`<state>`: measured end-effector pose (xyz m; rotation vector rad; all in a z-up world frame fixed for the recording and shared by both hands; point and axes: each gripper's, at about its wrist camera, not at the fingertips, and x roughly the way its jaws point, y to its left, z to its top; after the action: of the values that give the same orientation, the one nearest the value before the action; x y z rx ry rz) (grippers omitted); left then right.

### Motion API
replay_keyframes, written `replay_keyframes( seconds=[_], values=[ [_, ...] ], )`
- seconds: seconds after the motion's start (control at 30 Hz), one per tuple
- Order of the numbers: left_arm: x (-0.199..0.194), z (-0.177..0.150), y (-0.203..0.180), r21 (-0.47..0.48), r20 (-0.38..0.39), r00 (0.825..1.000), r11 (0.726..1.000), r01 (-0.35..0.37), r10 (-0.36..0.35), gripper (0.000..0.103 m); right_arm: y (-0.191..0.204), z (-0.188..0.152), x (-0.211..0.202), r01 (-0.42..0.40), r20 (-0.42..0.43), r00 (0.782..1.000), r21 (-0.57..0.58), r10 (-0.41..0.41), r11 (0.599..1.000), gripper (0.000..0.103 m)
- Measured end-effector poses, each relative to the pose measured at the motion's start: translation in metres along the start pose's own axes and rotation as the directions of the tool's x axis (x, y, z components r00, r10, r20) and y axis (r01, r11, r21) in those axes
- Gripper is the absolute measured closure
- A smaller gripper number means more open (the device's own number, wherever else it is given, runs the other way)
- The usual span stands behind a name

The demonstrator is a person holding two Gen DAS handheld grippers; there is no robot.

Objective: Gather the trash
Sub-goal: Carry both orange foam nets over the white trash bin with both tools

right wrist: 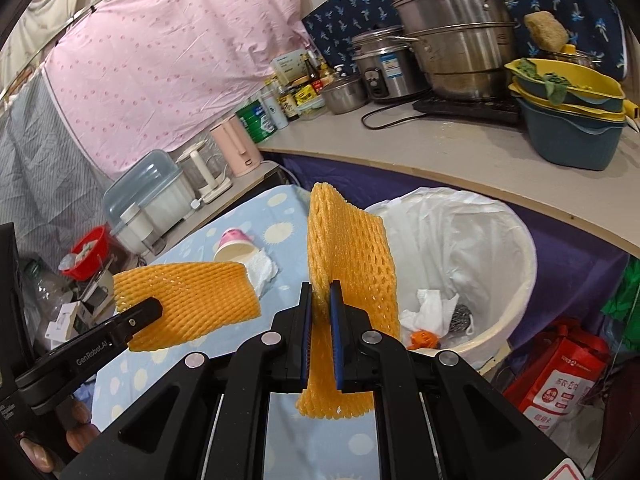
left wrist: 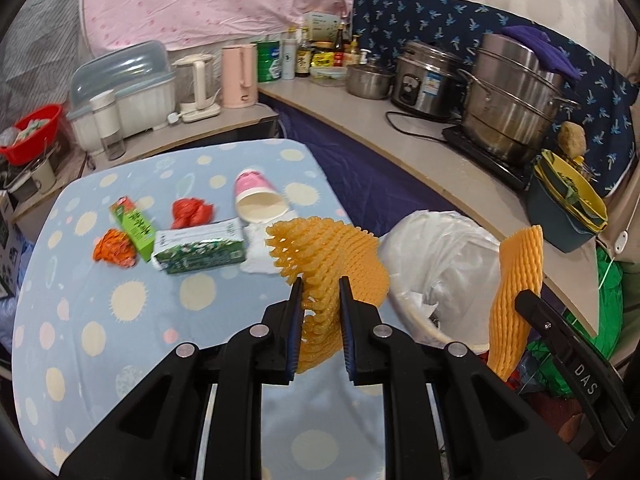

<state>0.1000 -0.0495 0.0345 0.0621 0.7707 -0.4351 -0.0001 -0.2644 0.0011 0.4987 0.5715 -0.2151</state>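
On the dotted blue surface (left wrist: 100, 312), far left: orange wrapper (left wrist: 115, 249), green carton (left wrist: 135, 229), red wrapper (left wrist: 191, 213), tissue pack (left wrist: 200, 251), tipped pink cup (left wrist: 258, 197). Further right, left gripper (left wrist: 320, 284), jaws clamped on a yellow foam net (left wrist: 332, 248) above the surface edge. Then white-lined bin (right wrist: 516, 280) holding tissue and scraps. Right gripper (right wrist: 321, 292), jaws pinching a second foam net (right wrist: 352, 256), upright beside the bin rim.

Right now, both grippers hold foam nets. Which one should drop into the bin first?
Right. The right gripper holds its net beside the rim of the bin, nearly over the opening. The left gripper and its net are over the table, farther off.
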Motion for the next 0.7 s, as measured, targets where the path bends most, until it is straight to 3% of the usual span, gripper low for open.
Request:
replay_keyframes(
  seconds=[0.37, 0.7],
  values=[
    [0.022, 0.026, -0.072, 0.079, 0.010, 0.997, 0.994, 0.075, -0.076, 0.087, -0.057, 0.029, 0.010, 0.056, 0.028, 0.998, 0.075, -0.058, 0.996, 0.095],
    [0.065, 0.031, -0.117, 0.136, -0.042, 0.996, 0.987, 0.089, -0.084, 0.087, -0.092, 0.043, 0.039, 0.056, 0.018, 0.998, 0.121, -0.059, 0.991, 0.095]
  ],
)
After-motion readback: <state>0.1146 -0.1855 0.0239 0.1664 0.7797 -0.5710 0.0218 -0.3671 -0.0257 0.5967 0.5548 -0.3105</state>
